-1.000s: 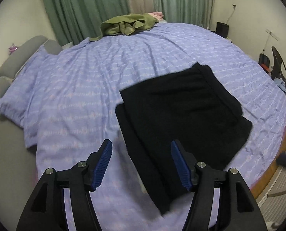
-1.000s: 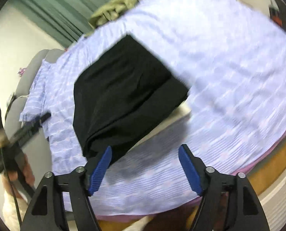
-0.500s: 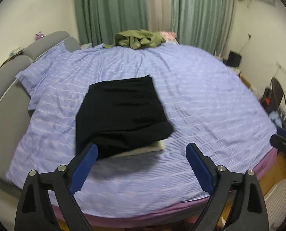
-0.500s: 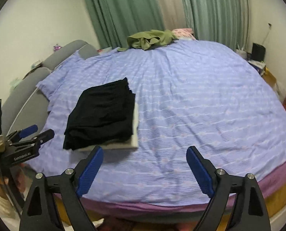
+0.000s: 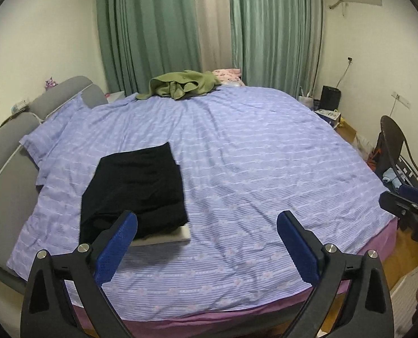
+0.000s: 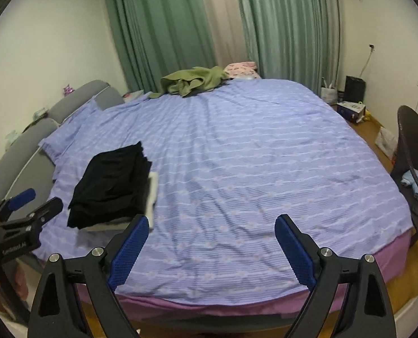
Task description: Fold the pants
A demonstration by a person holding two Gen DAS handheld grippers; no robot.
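A: Left gripper [image 5: 206, 225] status?
B: Jaws have just been opening, now standing wide apart, nothing between them. Right gripper [image 6: 211, 229] is likewise gaping, empty.
A: Pants [image 5: 135, 188]?
B: Lying folded, black, on a white pad [image 5: 164, 236] on the bed [image 5: 265, 169], beyond the left gripper's left finger, clear of both grippers.
A: Further back?
B: Green clothes [image 5: 183, 84] are sitting at the bed's far edge, curtains [image 5: 152, 28] hanging behind.
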